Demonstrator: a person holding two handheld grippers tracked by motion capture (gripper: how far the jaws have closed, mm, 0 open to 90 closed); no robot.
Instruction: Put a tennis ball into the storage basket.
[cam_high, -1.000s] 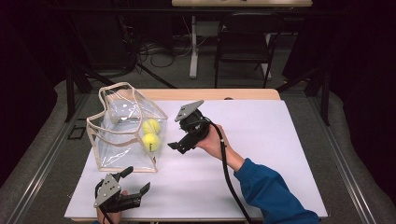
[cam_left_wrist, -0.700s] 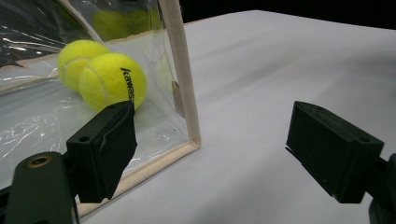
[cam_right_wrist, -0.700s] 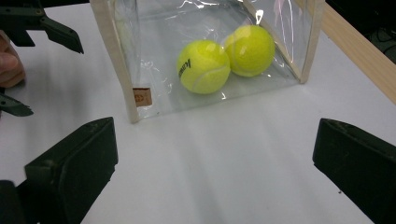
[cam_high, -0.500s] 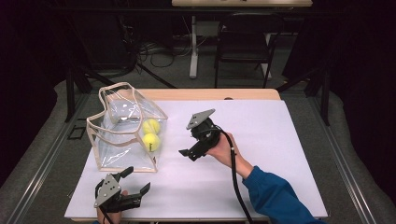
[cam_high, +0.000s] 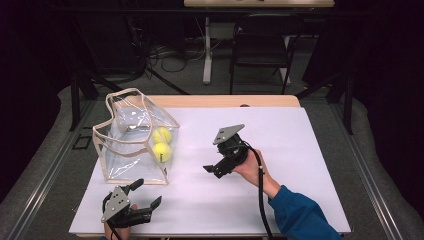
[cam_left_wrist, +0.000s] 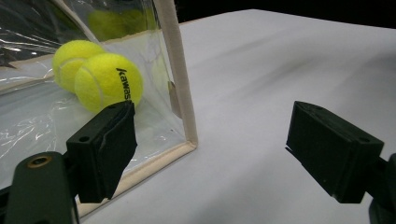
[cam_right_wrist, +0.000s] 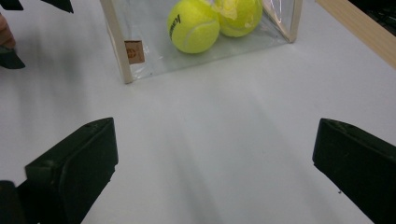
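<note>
two tennis balls (cam_high: 161, 144) sit inside the clear bag (cam_high: 127, 150) at the counter's (cam_high: 300, 150) left. the right gripper (cam_high: 214, 170), wide open and empty, hovers over bare mid-counter; the left gripper (cam_high: 147, 194), also wide open and empty, rests near the front edge.

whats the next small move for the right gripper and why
Probably ease the right gripper further away from the clear bag and set it down on the white table. Its jaws stand wide apart with nothing between them, and both tennis balls already lie inside the bag.
</note>
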